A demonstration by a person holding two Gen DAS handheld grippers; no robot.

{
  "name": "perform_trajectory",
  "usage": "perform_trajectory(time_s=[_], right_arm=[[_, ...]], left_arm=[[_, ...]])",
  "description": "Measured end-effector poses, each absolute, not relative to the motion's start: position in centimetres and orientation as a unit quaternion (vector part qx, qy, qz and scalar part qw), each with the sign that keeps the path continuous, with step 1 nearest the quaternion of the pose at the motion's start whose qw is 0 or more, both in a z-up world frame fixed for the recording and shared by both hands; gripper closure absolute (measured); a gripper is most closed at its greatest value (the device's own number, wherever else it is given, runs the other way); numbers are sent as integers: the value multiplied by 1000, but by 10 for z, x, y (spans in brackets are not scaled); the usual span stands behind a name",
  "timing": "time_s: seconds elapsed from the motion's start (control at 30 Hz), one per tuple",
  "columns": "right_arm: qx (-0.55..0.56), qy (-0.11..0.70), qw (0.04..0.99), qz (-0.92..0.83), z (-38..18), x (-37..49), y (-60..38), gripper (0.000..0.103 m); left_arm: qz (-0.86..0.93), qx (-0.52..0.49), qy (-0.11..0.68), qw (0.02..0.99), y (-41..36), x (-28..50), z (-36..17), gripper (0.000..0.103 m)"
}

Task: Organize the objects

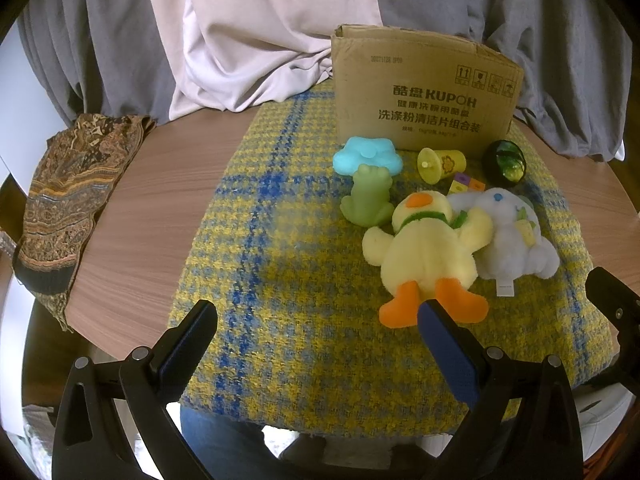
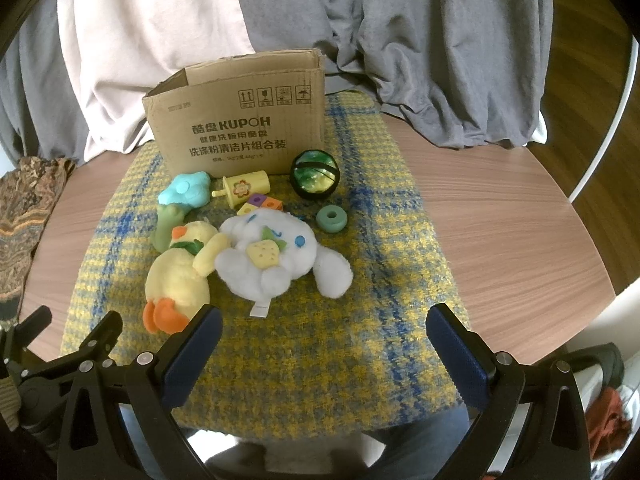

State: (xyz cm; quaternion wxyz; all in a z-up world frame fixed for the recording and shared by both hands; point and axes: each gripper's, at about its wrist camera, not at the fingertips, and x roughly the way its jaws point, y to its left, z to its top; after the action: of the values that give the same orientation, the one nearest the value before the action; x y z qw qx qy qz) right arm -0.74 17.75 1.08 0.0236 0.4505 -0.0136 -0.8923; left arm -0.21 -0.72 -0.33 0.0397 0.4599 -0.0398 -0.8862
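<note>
While both the left gripper (image 1: 318,320) and right gripper (image 2: 322,322) hover wide open and empty, toys lie before the cardboard box (image 2: 240,120); grip the white plush (image 2: 280,256), nearest, round its soft body.

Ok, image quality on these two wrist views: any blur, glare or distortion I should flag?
Left wrist view: a hazy smear softens the plaid cloth at centre, while the cardboard box print stays readable; strong fisheye bends the table edge. Right wrist view: no smear, the white plush is crisp, soft daylight, no harsh glare, same barrel distortion and dark corners.
</note>
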Motion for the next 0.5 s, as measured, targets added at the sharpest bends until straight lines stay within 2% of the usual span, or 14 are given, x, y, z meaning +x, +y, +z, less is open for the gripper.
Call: perform_trajectory(time_s=[0.5], right_arm=[[451,-15,22,-892,10,-6,180,1]], left_arm=[[-887,458,-46,42,-3,-2,-5,1]])
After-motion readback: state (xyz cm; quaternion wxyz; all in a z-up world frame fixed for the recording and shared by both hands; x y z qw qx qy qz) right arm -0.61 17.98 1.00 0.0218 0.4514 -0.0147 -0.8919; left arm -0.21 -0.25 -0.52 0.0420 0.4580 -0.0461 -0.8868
